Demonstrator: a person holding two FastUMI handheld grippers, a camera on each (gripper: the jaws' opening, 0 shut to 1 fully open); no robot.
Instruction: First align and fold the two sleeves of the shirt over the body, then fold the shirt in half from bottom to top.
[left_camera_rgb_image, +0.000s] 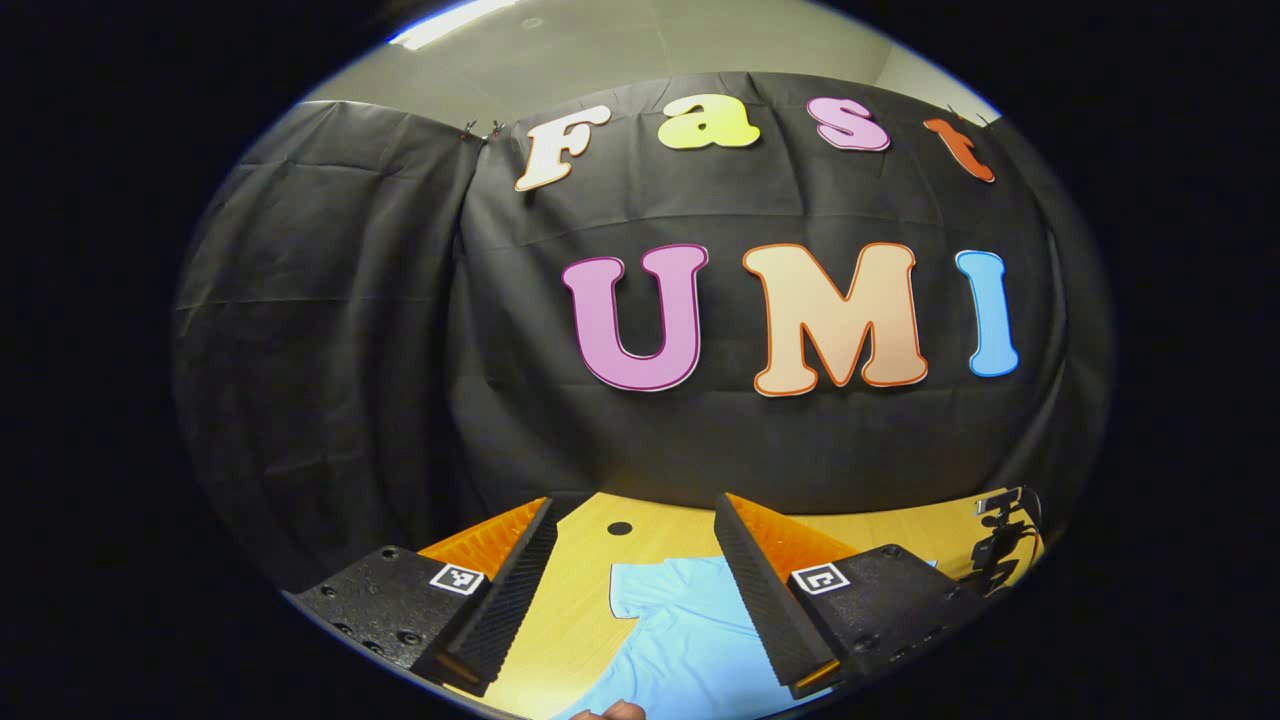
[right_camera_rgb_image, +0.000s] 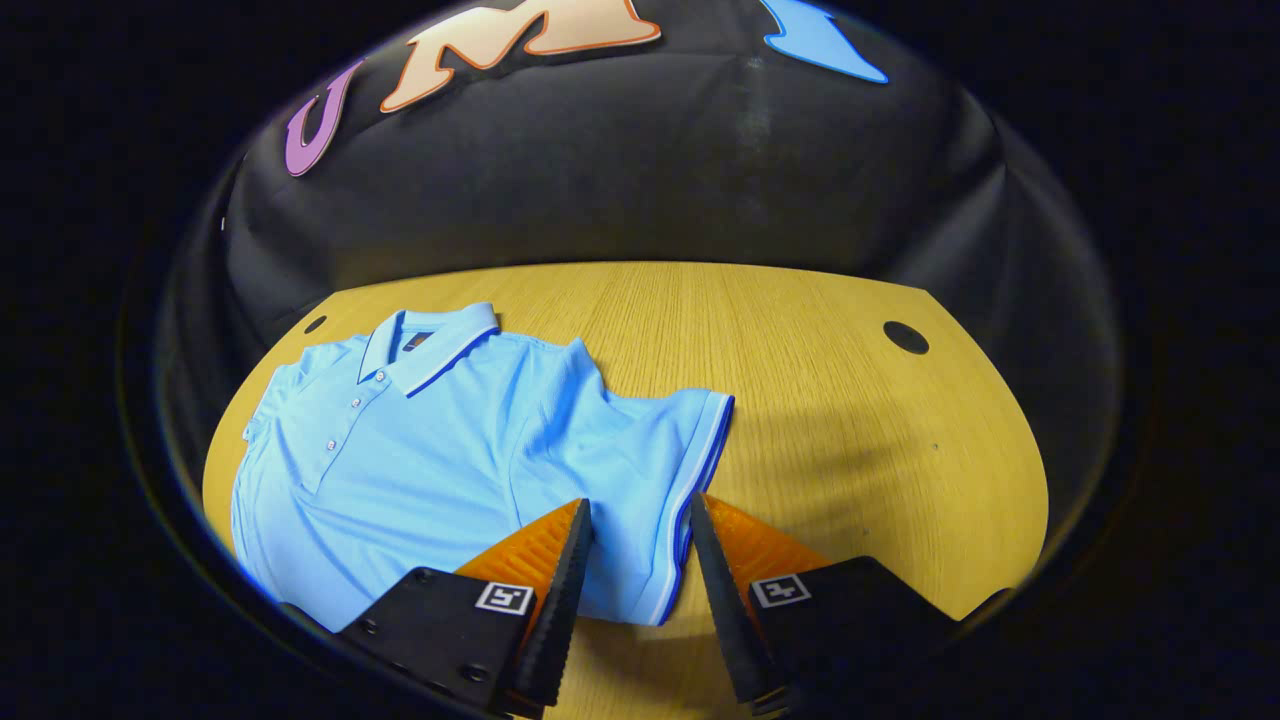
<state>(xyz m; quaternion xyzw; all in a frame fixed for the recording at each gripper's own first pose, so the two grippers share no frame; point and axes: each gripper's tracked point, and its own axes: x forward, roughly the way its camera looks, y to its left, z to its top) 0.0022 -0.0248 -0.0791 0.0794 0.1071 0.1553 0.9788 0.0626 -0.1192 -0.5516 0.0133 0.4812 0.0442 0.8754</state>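
No readable text or labels.

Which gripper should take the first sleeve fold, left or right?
Right, probably. The right gripper is open with its fingers straddling the trimmed cuff of the sleeve of the shirt. The left gripper points mostly at the booth wall, higher up.

Cloth-walled recording booth (left_camera_rgb_image: 330, 300), wooden table (right_camera_rgb_image: 800, 400)

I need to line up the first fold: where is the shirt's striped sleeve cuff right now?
In the right gripper view, the light blue polo shirt's striped sleeve cuff lies flat on the wooden table, between the open right tool's fingers.
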